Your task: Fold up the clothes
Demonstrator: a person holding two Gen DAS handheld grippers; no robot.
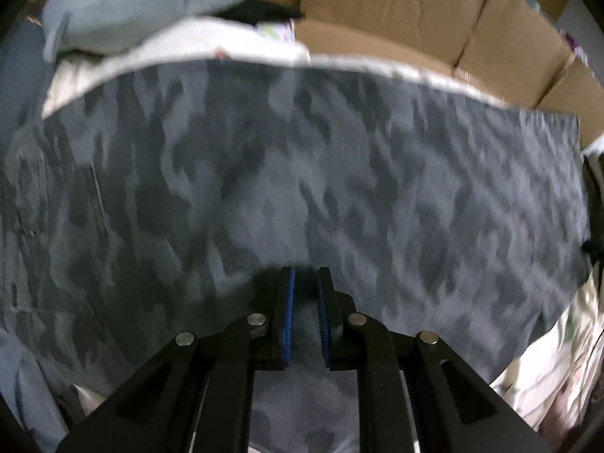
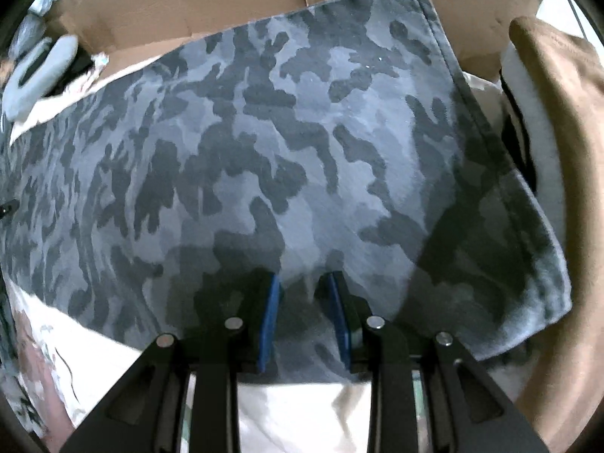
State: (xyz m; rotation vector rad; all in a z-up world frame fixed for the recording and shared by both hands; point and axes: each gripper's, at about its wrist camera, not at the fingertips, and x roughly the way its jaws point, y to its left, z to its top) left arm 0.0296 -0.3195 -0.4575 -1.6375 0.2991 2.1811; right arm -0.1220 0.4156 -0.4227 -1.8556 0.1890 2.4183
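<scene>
While the camouflage cloth (image 2: 302,151) lies flat, my left gripper (image 1: 305,275) hovers above it, slightly parted, empty; my right gripper (image 2: 304,283) likewise, wider.

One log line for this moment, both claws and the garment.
left claw: open, over camo garment | right claw: open, nothing held | garment flat on white sheet | cardboard box behind

Both wrist views look closely down on the same camouflage garment (image 1: 302,173).
</scene>
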